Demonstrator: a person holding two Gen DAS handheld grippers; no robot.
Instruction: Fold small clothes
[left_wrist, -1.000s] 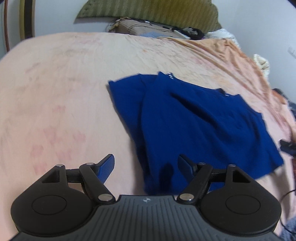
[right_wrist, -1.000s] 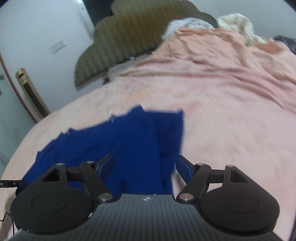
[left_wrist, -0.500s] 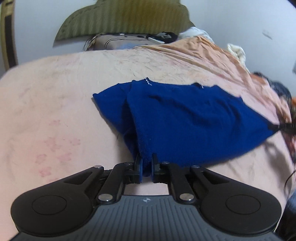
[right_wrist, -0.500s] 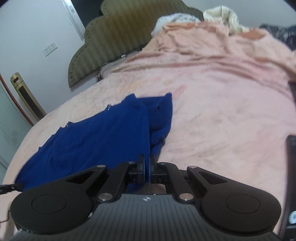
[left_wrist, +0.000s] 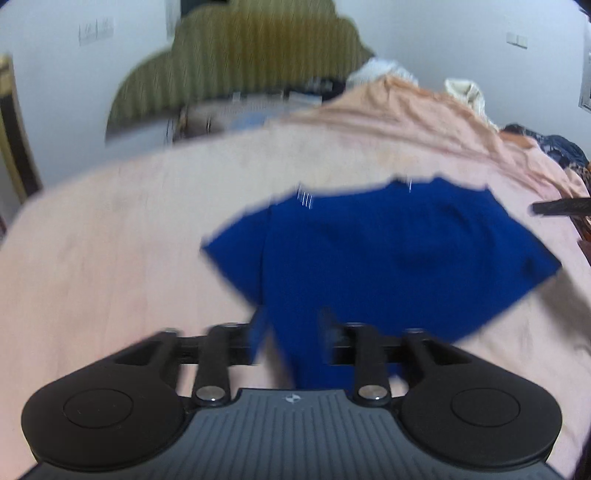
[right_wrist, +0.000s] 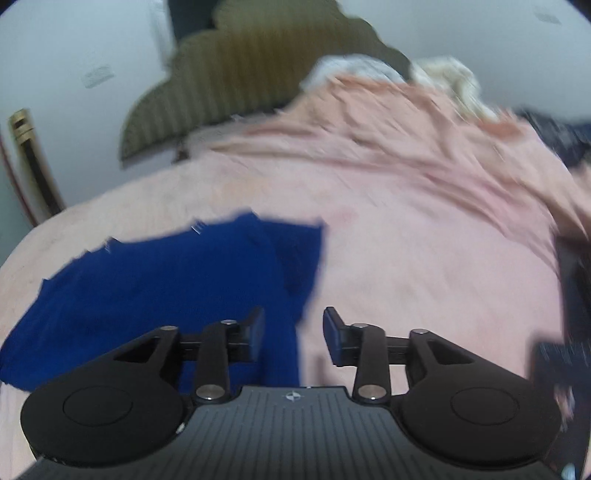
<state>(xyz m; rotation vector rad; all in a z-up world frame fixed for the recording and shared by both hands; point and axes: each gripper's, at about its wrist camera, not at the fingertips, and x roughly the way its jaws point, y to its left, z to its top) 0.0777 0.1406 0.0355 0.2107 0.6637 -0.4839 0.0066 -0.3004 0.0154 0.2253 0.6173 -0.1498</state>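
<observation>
A dark blue small garment (left_wrist: 388, 258) lies on the pink bedsheet (left_wrist: 110, 258), partly folded, with a sleeve sticking out to the left. My left gripper (left_wrist: 291, 339) is open, its jaws straddling the garment's near edge. In the right wrist view the garment (right_wrist: 166, 280) lies left and ahead. My right gripper (right_wrist: 293, 339) is open over the garment's near right corner, the left finger (right_wrist: 255, 334) above the cloth, the right finger above the sheet. Both views are motion-blurred.
An olive padded headboard (left_wrist: 240, 62) stands at the far end. Crumpled peach bedding (right_wrist: 424, 122) and pale cloth (left_wrist: 465, 92) lie at the far right. Dark objects (right_wrist: 576, 295) sit at the bed's right edge. A dark bar (left_wrist: 561, 206) shows at right.
Both grippers were shut on the garment's near edge half a second ago; now both have opened and let it go. Both cameras are moving, and the garment lies lower on the bed.
</observation>
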